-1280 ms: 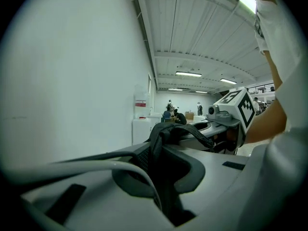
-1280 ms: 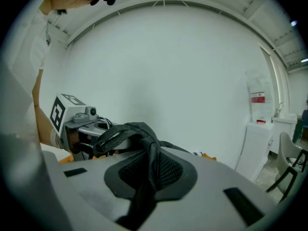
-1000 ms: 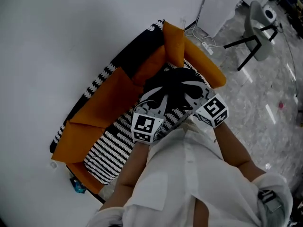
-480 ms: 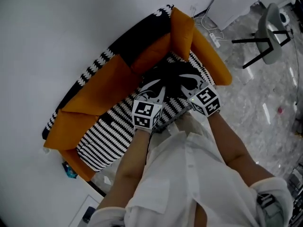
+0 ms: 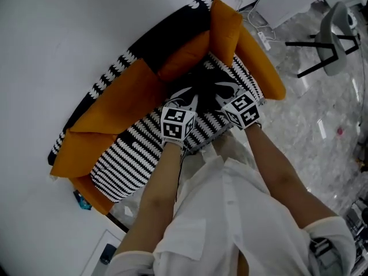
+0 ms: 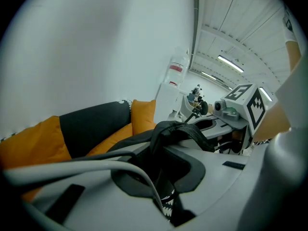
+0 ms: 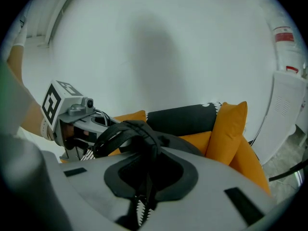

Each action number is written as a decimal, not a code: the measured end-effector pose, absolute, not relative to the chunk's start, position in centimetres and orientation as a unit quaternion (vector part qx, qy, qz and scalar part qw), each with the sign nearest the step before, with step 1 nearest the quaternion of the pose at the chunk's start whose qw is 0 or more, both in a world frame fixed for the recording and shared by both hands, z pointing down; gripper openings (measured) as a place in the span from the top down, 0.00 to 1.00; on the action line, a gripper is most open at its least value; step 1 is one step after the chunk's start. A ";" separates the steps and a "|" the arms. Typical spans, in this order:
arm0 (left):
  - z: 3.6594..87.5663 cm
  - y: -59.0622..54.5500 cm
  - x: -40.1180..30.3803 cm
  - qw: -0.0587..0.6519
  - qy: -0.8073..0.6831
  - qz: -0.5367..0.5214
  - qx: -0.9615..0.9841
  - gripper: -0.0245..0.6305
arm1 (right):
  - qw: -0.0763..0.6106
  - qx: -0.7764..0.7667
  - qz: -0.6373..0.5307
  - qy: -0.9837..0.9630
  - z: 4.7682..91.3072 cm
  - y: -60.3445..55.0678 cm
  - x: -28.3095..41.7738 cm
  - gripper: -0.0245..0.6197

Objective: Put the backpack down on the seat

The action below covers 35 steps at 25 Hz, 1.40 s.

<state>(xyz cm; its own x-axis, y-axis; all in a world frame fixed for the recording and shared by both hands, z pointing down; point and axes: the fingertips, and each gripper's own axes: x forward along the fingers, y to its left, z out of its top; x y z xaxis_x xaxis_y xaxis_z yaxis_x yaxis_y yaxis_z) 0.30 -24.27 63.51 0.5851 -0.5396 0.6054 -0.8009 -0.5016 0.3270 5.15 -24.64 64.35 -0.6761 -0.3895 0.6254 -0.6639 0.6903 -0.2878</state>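
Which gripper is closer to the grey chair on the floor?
Right. The right gripper grips the backpack on the side toward the chair; the left gripper grips it farther away.

Head view: left forearm point(image 5: 160, 188) and right forearm point(image 5: 275, 168) are bare and run from the lower frame up to centre, close side by side. Left gripper point(image 6: 166, 203) and right gripper point(image 7: 139, 207) are level with each other, tilted forward and down. Each has its jaws clamped on a black strap point(image 6: 187, 131), toothed tips nearly meeting.
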 end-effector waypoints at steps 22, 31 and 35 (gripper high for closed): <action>62.1 -23.1 -2.5 0.240 -0.404 0.276 0.838 0.63 | 0.354 0.273 0.215 -0.868 65.5 -25.3 4.8 0.84; 58.4 -19.5 -2.5 0.251 -0.410 0.227 0.847 0.65 | 0.395 0.262 0.201 -0.857 65.6 -24.2 5.2 0.81; 56.5 -18.2 -3.0 0.258 -0.428 0.193 0.845 0.77 | 0.406 0.261 0.202 -0.852 65.6 -23.7 5.2 0.79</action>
